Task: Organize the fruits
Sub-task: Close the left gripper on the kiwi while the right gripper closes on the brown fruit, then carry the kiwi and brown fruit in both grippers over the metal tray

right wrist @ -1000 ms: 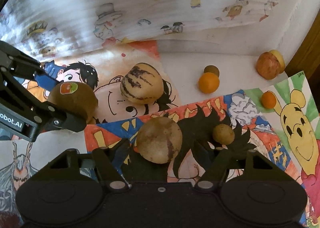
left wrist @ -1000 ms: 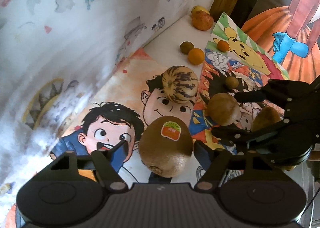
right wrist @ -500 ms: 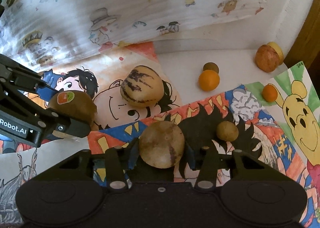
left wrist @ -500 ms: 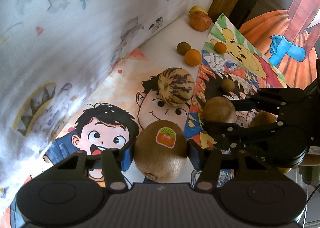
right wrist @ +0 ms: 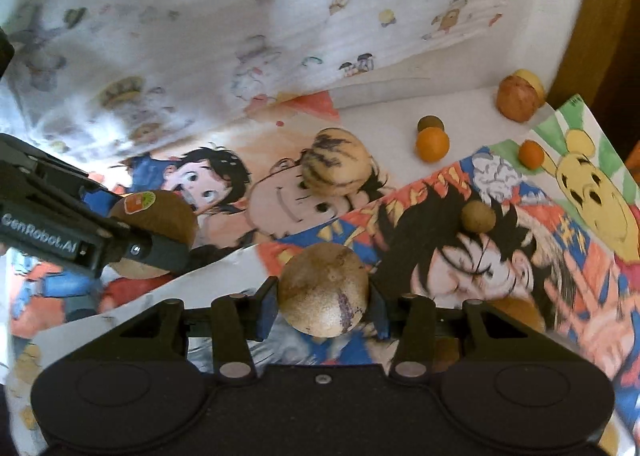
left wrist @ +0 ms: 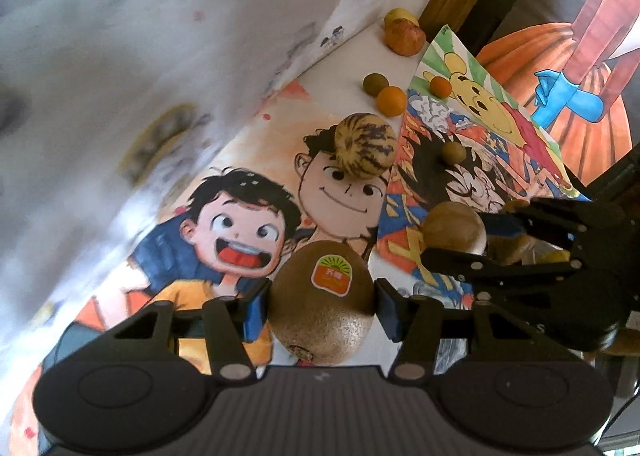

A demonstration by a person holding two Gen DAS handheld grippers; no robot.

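My left gripper (left wrist: 322, 302) is shut on a brown kiwi (left wrist: 322, 302) with an orange sticker, held above the cartoon posters. In the right wrist view the same kiwi (right wrist: 160, 215) shows at the left, in the left gripper's black fingers (right wrist: 132, 248). My right gripper (right wrist: 323, 306) is shut on a round tan fruit (right wrist: 323, 290) with a purple blotch; the left wrist view shows that fruit (left wrist: 454, 228) at the right. A striped yellow melon (left wrist: 366, 151) (right wrist: 336, 167) lies on the drawn face.
Further back lie a small tan ball (right wrist: 478, 215), an orange (right wrist: 432, 143) beside a dark green fruit (right wrist: 430, 123), a small orange (right wrist: 531, 153) on the bear poster and a reddish apple (right wrist: 518, 99) in the corner. A printed curtain (right wrist: 240, 35) hangs behind.
Both grippers closed on their fruits and lifted them slightly, drawing back toward the near side. The posters and the other fruits now sit further off in both views.
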